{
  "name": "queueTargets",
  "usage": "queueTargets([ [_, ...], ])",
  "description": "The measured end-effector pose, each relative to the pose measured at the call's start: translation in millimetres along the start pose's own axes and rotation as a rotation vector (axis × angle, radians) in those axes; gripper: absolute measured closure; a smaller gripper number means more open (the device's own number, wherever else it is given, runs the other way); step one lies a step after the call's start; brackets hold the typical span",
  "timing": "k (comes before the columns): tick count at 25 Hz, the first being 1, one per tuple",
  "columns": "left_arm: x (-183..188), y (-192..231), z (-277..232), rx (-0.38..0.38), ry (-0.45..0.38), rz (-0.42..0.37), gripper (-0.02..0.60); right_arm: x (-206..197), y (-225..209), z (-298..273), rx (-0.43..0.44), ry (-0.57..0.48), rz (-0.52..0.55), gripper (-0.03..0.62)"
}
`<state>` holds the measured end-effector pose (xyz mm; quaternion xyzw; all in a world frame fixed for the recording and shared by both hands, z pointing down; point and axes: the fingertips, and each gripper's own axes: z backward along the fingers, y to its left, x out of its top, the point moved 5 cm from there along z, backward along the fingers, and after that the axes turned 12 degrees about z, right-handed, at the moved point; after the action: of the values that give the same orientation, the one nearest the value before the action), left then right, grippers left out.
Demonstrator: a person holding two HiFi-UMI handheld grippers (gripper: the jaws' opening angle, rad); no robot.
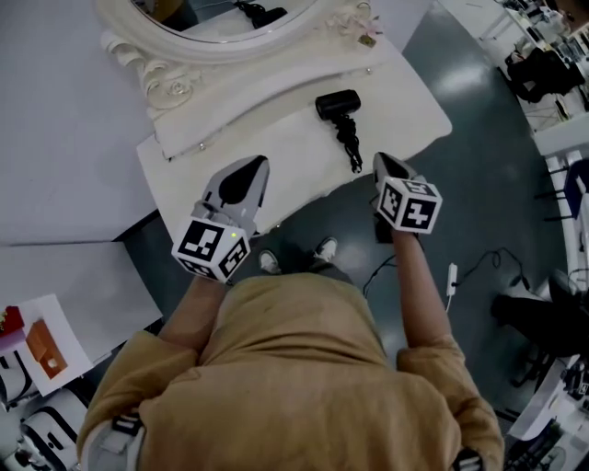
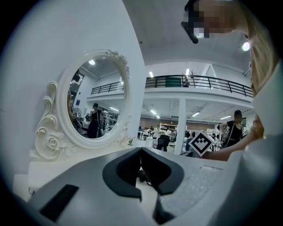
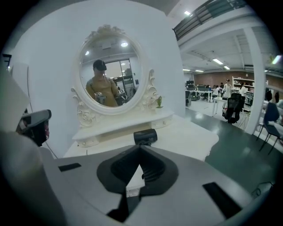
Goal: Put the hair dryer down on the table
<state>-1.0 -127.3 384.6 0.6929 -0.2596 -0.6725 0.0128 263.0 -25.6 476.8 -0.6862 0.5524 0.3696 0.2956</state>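
Head view shows the hair dryer (image 1: 339, 106) lying on the table (image 1: 276, 175), ahead of the fingertips and touching none; left gripper (image 1: 250, 170) and right gripper (image 1: 386, 166) are both closed, empty; to finish well, I judge, draw back without snagging its cord (image 1: 350, 143).

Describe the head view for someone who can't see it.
A black hair dryer lies on a white dressing table in front of an ornate oval mirror. Nearer the camera, a person holds the left claw and right claw, both shut and empty.
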Motion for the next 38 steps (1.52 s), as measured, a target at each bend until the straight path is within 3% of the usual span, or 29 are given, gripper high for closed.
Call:
queueTargets([
  [7, 3, -16, 4, -0.069, -0.011, 0.002, 0.577, 4, 7, 42, -0.006, -0.087, -0.024, 0.592],
  [15, 30, -20, 16, -0.1, -0.067, -0.011, 0.577, 53, 36, 72, -0.003, -0.23, 0.063, 0.592],
  [24, 38, -17, 36, -0.057, -0.106, -0.06, 0.577, 82, 56, 102, 0.035, -0.347, 0.124, 0.592],
  [38, 64, -10, 43, 0.066, -0.158, -0.103, 0.577, 87, 14, 135, 0.011, -0.399, 0.063, 0.592],
])
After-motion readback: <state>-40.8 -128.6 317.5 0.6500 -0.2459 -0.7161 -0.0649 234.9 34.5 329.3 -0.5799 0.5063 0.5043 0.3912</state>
